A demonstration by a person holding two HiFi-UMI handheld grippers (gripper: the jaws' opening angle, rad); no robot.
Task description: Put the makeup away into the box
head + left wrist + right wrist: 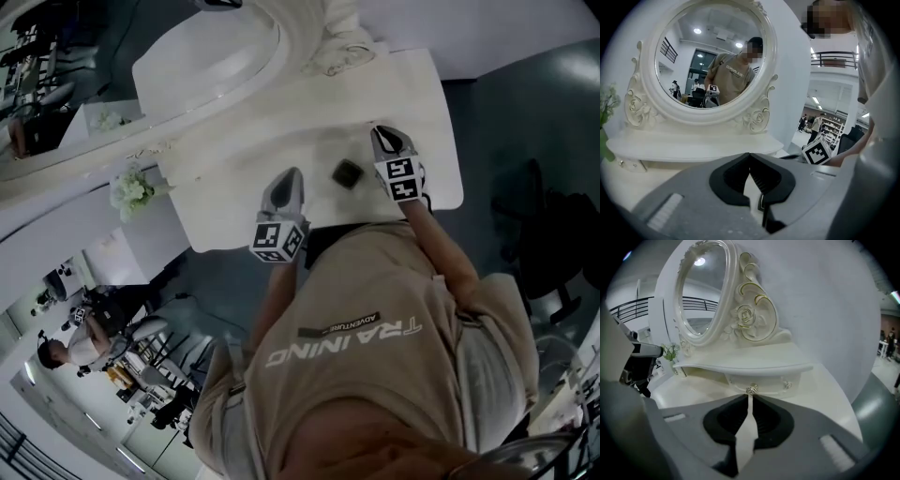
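Makeup item (pixel 348 173), small, dark, indistinct, lies between left gripper (pixel 291 178) and right gripper (pixel 384 133), both fingers together.

A person in a beige shirt (pixel 375 375) is standing at a white dressing table (pixel 230 211), holding the left gripper (pixel 292 175) and the right gripper (pixel 382 132) over its top, both pointing toward the oval mirror (pixel 206 56), while a small dark square item (pixel 348 173) is lying between them.
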